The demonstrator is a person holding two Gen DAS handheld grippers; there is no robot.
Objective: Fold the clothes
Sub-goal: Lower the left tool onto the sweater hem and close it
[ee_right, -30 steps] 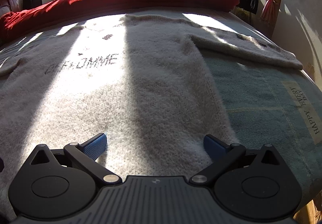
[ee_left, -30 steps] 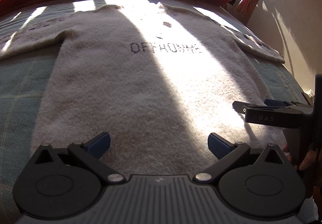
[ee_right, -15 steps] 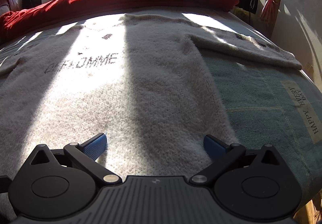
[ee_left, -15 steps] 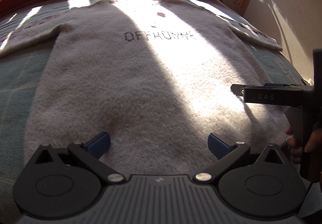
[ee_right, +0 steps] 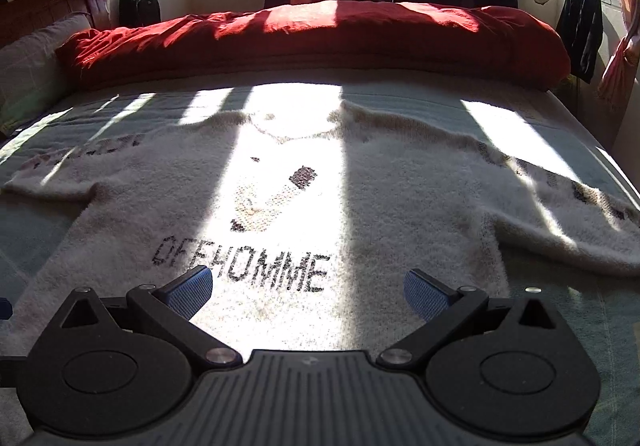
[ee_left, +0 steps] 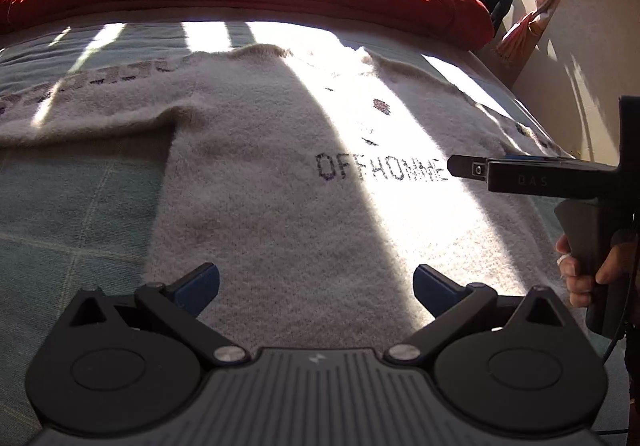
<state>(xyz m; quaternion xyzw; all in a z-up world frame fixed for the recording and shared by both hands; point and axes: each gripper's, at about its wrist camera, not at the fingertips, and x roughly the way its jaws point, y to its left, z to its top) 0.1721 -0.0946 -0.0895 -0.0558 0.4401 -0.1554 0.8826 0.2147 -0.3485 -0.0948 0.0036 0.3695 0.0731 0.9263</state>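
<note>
The fingers of the left gripper (ee_left: 316, 286) stand wide apart and hold nothing; those of the right gripper (ee_right: 308, 288) are likewise spread wide and empty; both hang above the sweater (ee_left: 280, 185), not touching it as far as the views show.

The sweater lies face up and flat on the bed (ee_left: 72, 205), sleeves out to either side, neck toward the red duvet (ee_right: 320, 33), hem nearest the grippers; the word OFFHOMME runs across its chest; no fold is made yet.

It looks a thick, fuzzy knit: soft, limp, light enough for one gripper to lift a part, yet likely to sag and stretch if hung from a single point; the pile should grip the blue pads well, so slipping seems a small risk; snagging the loose fibres seems the larger one.

Good holds, I judge, are the sleeve end (ee_right: 600, 246) and the shoulder seam on one side, or the two hem corners; pinch a full thickness of both layers, not the surface fluff alone.
</note>
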